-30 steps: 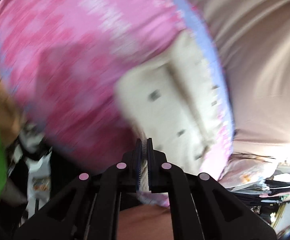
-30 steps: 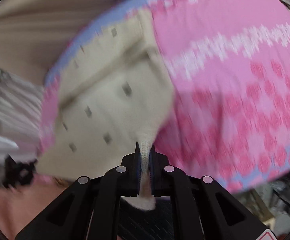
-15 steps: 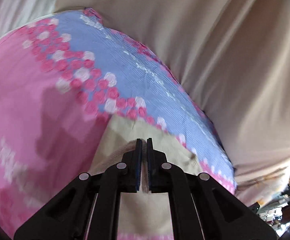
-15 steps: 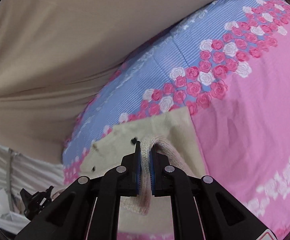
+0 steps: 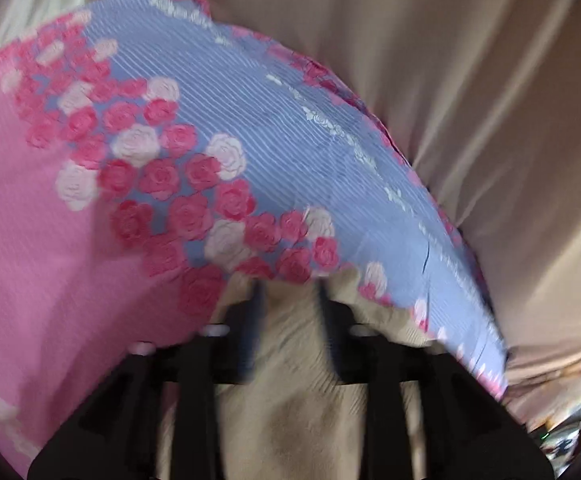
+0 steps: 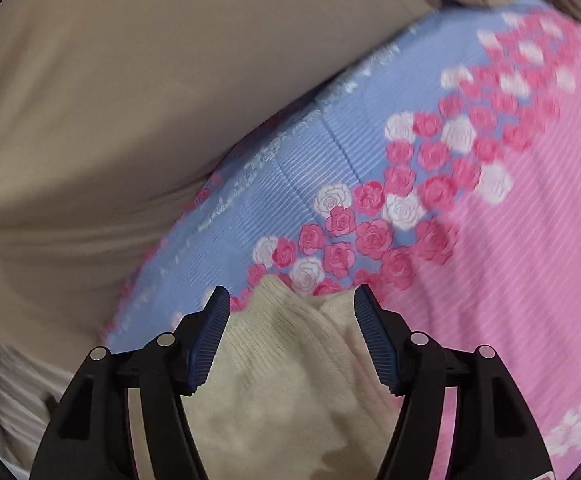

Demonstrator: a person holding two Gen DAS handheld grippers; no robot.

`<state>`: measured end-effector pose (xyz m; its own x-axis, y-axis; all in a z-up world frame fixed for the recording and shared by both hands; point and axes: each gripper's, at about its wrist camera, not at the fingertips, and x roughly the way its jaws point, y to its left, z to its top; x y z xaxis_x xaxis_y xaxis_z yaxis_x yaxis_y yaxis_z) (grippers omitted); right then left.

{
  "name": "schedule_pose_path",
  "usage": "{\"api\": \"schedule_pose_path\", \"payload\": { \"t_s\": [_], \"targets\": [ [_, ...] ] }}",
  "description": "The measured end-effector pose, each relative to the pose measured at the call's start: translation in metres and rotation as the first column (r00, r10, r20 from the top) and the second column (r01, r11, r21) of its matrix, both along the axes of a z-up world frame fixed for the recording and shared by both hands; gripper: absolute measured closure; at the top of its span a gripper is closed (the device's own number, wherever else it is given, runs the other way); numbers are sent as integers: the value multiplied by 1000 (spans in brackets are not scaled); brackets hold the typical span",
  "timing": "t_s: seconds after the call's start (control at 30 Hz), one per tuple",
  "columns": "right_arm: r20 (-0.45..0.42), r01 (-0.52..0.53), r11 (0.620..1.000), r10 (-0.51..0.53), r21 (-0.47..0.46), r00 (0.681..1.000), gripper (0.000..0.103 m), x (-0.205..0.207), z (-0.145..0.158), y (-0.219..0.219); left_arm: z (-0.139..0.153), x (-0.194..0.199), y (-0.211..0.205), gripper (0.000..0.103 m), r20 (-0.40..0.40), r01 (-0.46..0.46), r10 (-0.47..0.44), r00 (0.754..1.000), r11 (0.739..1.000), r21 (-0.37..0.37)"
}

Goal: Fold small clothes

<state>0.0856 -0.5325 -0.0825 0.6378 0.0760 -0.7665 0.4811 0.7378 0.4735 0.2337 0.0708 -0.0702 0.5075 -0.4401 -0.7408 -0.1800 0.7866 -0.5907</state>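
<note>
On rose-print sheet (image 6: 510,280): one cream knit garment (image 6: 290,380), no readable labels; left gripper (image 5: 290,300) and right gripper (image 6: 290,308) jaws just opened, garment loose between them

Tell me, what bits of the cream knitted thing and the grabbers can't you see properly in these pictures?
- Cream knit garment: its near part is hidden by the open right gripper and cut off by the bottom edge, so its shape and fold are unclear.
- Left gripper: motion blur smears its fingertips; it looks open over the knit.
- Rose-print cloth: both views cut it off.
</note>
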Motion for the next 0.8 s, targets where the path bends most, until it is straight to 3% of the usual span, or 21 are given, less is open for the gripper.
{"api": "schedule_pose_path", "payload": {
  "t_s": [0.07,0.2,0.23,0.27,0.3,0.37,0.43,0.5,0.53,0.57,0.6,0.67,0.7,0.73,0.77,0.8],
  "targets": [
    [-58,-81,995,78,-58,995,39,0,-5,15,2,-19,-2,44,19,30,-31,999,999,34],
    [-154,-170,982,155,-86,976,42,14,-29,33,-14,-27,-29,45,-15,147,-147,989,980,131],
    [-178,-170,981,152,-92,972,70,19,-35,34,-21,-24,-33,49,-36,157,-153,988,974,161],
    [-197,-154,984,134,-89,971,90,23,-39,33,-27,-20,-37,70,-62,154,-144,988,970,190],
    [-174,-126,990,112,-71,978,90,21,-34,28,-30,-19,-37,83,-75,145,-133,988,971,190],
    [-90,-67,996,61,-62,994,92,9,-10,18,-22,-17,-29,93,-63,106,-97,993,983,152],
    [-66,-22,995,15,-100,998,95,-5,-1,9,-12,-16,-25,94,-43,92,-85,995,979,184],
    [-153,-39,994,24,-98,988,95,-3,-26,0,-23,-10,-26,94,-89,103,-88,992,978,183],
    [-230,-72,995,55,-69,972,90,1,-46,-4,-32,-7,-27,94,-118,113,-94,989,979,169],
    [-244,-71,997,59,-43,968,84,-2,-54,-7,-35,-8,-26,92,-110,105,-88,990,980,167],
    [-212,-43,997,29,-62,977,83,-7,-42,-8,-31,-9,-25,91,-100,101,-85,991,979,176],
    [-121,-37,993,24,-110,992,66,-11,-9,-3,-13,-14,-21,87,-72,94,-84,994,983,158],
    [-96,-46,990,33,-131,995,56,-10,0,0,-4,-15,-18,80,-37,75,-71,997,988,136],
    [-90,-83,985,69,-153,993,36,-1,7,6,4,-17,-16,73,2,56,-57,998,990,127],
    [-101,-125,979,110,-163,989,32,8,7,11,12,-15,-17,53,32,42,-47,998,989,143],
    [-127,-181,968,160,-176,979,32,22,4,16,16,-9,-21,40,42,43,-51,998,983,177]
  ]
}}
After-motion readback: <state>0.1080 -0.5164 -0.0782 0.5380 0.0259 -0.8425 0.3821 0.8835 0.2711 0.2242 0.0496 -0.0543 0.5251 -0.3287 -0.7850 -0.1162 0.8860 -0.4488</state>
